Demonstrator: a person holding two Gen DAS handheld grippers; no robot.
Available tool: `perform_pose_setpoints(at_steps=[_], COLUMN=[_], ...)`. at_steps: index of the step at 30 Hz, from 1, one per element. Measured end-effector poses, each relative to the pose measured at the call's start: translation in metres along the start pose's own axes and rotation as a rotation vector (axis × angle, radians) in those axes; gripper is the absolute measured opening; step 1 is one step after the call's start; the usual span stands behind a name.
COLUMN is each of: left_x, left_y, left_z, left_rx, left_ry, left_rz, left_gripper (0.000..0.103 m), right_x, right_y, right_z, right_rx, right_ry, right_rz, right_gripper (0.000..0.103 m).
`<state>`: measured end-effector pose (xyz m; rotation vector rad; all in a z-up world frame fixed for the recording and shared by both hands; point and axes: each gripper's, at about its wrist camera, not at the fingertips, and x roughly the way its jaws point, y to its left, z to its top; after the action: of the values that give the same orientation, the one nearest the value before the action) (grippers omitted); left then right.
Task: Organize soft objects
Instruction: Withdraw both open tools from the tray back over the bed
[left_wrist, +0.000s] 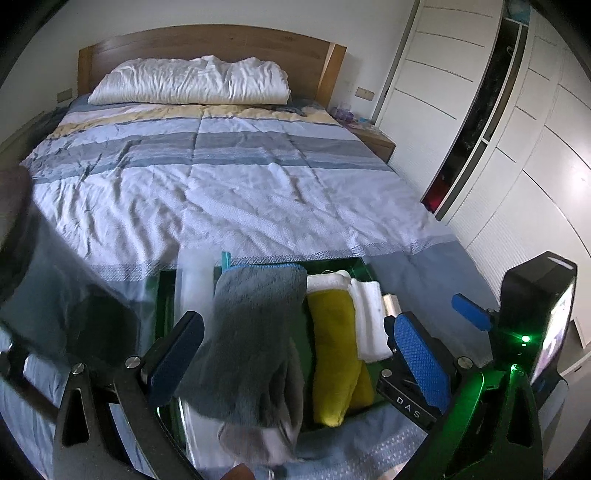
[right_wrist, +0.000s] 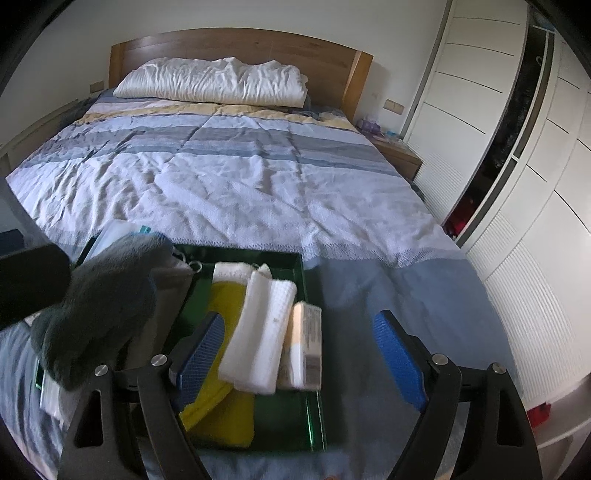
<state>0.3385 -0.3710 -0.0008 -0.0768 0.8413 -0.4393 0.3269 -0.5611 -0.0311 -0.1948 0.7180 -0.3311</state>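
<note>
Left gripper (left_wrist: 295, 350): jaws wide apart, gray cloth (left_wrist: 255, 332) draped between them; whether a pad touches it is unclear.
Right gripper (right_wrist: 306, 360): jaws wide, holding nothing, above the tray.
Green tray (right_wrist: 314, 424): on the bed's near end.
Yellow cloth (right_wrist: 221, 406): in the tray's middle.
White towel (right_wrist: 258, 336): just right of the yellow cloth.

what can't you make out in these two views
- Left wrist: grey cloth is motion-blurred and hides the tray floor below it.
- Left wrist: a blurred dark shape covers the left side.
- Right wrist: label on the small pack is too blurred to read.
</note>
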Motion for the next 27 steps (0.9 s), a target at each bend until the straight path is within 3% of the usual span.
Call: perform_pose_setpoints(at_steps=[6,12,21,27], left_x=[-0.039,-0.079,-0.108,-0.127], left_y=[-0.002,0.010,0.057,0.082], left_z=[-0.015,-0.036,-0.079,-0.109], left_rx=[0.020,0.047,0.011,0.039], left_ry=[-0.023,-0.043,-0.033,-0.035], left_rz=[-0.012,0.029,0.153,0.233], left_gripper=[0.101,0.101,0.101,0.101], right_x=[-0.028,-0.064,-0.103,-0.137], right_y=[0.002,0.020,0.037,0.044], right_z=[-0.012,-0.032,-0.053,-0.073], right_rx=[0.013,0.032,0.044,0.063], right_ry=[0.007,-0.001,0.006,0.005], right_rz=[-0.006,0.031,0.011,-0.012], right_gripper=[0.086,0.088,0.091,0.093])
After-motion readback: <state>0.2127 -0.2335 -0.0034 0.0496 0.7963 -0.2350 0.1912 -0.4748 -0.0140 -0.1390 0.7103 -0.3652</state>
